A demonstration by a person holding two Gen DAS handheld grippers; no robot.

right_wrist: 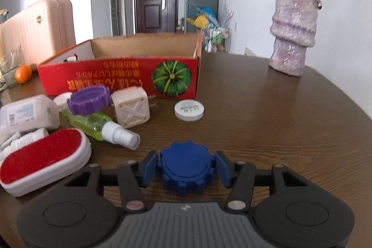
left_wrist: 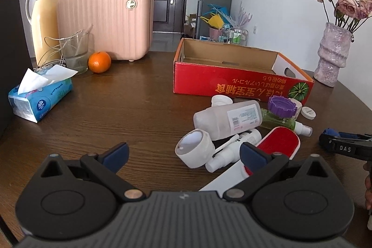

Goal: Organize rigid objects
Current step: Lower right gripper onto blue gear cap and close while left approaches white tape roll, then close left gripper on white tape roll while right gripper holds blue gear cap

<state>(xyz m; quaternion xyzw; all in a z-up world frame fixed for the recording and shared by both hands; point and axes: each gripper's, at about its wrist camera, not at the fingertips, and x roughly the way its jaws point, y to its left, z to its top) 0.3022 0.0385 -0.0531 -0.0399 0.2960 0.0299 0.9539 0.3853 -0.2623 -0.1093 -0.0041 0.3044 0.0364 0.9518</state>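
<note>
here the right gripper (right_wrist: pixel 186 169) jaws are drawn in on both sides of the blue gear-shaped cap (right_wrist: pixel 184 170), which sits on the surface (right_wrist: pixel 267 132); a sliver of gap seems left, so no firm grip is judged. the left gripper (left_wrist: pixel 183 155) jaws are spread wide, nothing held. a pickup is in hand; next, closing, lifting, and carrying to the red box (right_wrist: pixel 121 76) behind the clutter is called for.
</note>
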